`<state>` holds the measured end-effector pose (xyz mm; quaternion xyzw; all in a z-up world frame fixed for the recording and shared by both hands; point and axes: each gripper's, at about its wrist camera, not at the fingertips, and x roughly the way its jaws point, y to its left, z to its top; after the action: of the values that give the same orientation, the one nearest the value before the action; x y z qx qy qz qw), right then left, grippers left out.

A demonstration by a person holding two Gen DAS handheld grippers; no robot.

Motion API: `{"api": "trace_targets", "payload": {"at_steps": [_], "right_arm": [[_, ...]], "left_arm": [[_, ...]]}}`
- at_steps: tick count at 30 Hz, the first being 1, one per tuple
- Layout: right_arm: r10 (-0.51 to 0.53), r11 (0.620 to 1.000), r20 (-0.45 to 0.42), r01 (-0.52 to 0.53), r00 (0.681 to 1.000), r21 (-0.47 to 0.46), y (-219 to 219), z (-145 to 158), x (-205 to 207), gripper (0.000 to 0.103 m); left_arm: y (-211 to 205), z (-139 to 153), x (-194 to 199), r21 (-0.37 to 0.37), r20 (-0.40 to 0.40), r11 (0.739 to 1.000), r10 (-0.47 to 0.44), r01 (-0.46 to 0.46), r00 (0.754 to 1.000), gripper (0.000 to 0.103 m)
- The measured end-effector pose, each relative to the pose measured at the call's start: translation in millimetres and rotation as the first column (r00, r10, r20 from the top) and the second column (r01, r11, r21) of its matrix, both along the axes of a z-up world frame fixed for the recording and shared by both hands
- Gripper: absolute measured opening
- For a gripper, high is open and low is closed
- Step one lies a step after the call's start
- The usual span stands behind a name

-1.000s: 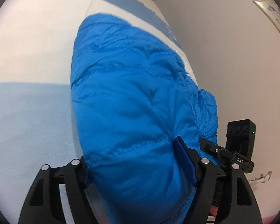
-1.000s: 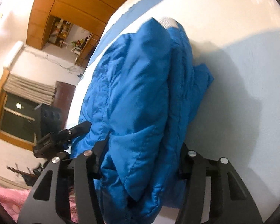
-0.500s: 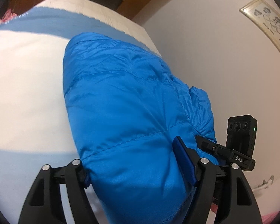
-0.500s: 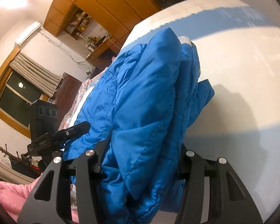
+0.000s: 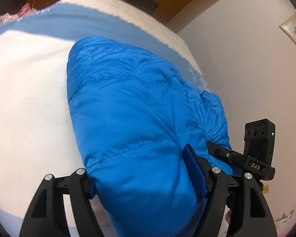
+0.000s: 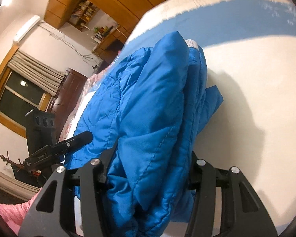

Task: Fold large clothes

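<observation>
A folded blue puffer jacket (image 5: 128, 108) lies bunched on a white bed sheet (image 5: 29, 88) with a blue band. My left gripper (image 5: 142, 173) is shut on one end of the bundle, whose thick padding fills the gap between its fingers. In the right wrist view the same jacket (image 6: 148, 98) shows several stacked layers, and my right gripper (image 6: 150, 164) is shut on its near end. Each gripper's black camera block shows at the edge of the other's view: the right one (image 5: 260, 138) and the left one (image 6: 41, 122). The jacket hides the pads on both grippers.
A pale wall (image 5: 246, 59) with a framed picture (image 5: 294, 29) runs along the bed's right side. Wooden wardrobes (image 6: 108, 6), a curtained window (image 6: 19, 98) and a dark door lie beyond the bed. Pink fabric (image 6: 13, 213) sits low at the left.
Both grippers have carried the jacket across the bed toward the blue band and the far edge. More of the wardrobes and the room has come into view. Both grips are unchanged.
</observation>
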<state>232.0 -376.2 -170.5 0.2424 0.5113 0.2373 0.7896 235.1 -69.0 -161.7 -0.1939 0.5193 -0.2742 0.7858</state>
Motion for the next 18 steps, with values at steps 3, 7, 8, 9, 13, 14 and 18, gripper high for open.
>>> {"api": "trace_targets", "payload": {"at_steps": [3,7,8,9,13,14,18], "right_arm": [[-0.014,1.0,-0.041,0.014,0.999,0.014,-2.4,-14.3,0.2,0.055],[-0.039,0.997,-0.074,0.043,0.997,0.058,-9.9,-30.2,-5.3,0.062],[-0.046,0.997,-0.078,0.05,0.996,0.054,-10.0,-29.5,-5.3,0.062],[-0.05,0.997,-0.08,0.053,0.996,0.047,-10.1,-27.7,-5.5,0.063],[-0.063,0.998,-0.08,0.061,0.995,-0.023,-8.1,-9.6,-11.7,0.069],[-0.073,0.996,-0.064,0.069,0.995,-0.063,-9.4,0.8,-18.4,0.069],[-0.083,0.979,0.008,0.083,0.997,-0.188,-11.1,33.0,-42.3,0.059]], "left_arm": [[-1.4,-16.9,0.3,0.023,-0.017,1.0,-0.018,0.018,1.0,0.077],[1.6,-36.8,14.1,0.004,-0.04,1.0,-0.017,0.017,0.999,0.084],[2.1,-37.1,18.6,0.006,-0.043,1.0,-0.015,0.015,0.999,0.084],[0.7,-36.5,20.7,0.012,-0.048,1.0,-0.016,0.017,0.999,0.084],[4.5,-35.1,28.0,0.046,-0.072,0.999,-0.012,0.015,0.997,0.083],[-4.5,-28.9,34.6,0.062,-0.067,0.998,-0.005,0.01,0.998,0.083],[1.8,-1.3,16.2,0.169,0.005,0.986,0.01,-0.011,1.0,0.082]]}}
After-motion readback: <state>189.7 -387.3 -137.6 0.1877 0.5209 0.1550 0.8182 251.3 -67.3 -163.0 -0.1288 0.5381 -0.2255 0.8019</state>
